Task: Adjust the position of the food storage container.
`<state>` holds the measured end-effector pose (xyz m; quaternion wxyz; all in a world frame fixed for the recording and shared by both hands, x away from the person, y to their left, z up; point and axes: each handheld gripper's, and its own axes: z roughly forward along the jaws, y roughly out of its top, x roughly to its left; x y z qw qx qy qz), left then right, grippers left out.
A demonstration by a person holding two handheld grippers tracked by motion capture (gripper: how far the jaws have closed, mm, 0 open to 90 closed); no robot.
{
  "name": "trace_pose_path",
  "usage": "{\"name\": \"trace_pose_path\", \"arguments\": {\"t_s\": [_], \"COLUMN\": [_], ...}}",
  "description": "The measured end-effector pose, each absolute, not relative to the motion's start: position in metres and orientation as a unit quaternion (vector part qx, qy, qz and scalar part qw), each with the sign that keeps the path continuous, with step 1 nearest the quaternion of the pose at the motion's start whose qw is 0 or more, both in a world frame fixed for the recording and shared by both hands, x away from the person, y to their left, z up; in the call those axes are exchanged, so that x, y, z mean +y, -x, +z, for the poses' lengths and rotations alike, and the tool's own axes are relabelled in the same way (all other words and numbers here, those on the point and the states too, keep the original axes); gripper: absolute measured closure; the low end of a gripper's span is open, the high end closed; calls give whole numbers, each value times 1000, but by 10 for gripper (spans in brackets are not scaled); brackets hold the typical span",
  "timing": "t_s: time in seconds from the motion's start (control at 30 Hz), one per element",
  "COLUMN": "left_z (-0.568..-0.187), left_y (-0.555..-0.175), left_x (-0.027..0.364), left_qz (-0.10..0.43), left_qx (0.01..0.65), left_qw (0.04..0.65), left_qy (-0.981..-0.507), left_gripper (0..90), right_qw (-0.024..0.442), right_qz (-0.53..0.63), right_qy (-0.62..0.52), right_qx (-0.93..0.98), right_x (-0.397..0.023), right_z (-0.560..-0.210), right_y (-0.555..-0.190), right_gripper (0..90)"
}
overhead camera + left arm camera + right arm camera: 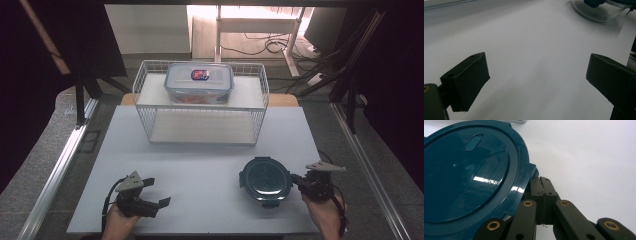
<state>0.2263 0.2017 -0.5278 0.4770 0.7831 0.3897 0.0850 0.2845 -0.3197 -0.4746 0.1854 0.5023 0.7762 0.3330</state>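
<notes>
The round bowl (265, 181) sits on the white board (200, 170) in front of the basket (201, 102), its right lid tab against my closed right gripper (298, 181), far from my open left gripper (156, 192).

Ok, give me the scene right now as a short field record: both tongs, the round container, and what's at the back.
left tongs: open, nothing between the jaws, low over the white table
right tongs: jaws shut together, tips at the side tab of the round container
round container: dark teal lid on, standing on the table at front right
wire basket: at the back, centre
rectangular box: clear, blue-rimmed lid, on the basket's upper shelf
</notes>
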Motion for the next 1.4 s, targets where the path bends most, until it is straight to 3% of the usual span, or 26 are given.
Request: {"name": "trace_pose_path", "arguments": {"t_s": [1.03, 1.4], "left_z": [-530, -530], "left_y": [-228, -228], "left_x": [199, 199], "left_qz": [75, 71], "left_qx": [391, 392], "left_qw": [472, 470], "left_qy": [-787, -787], "left_gripper": [42, 44], "right_qw": [99, 89], "right_qz": [380, 381], "right_qy": [-409, -374], "right_qx": [824, 841], "right_x": [-208, -181], "right_z": [-480, -484], "right_y": [-274, -267], "right_gripper": [896, 895]}}
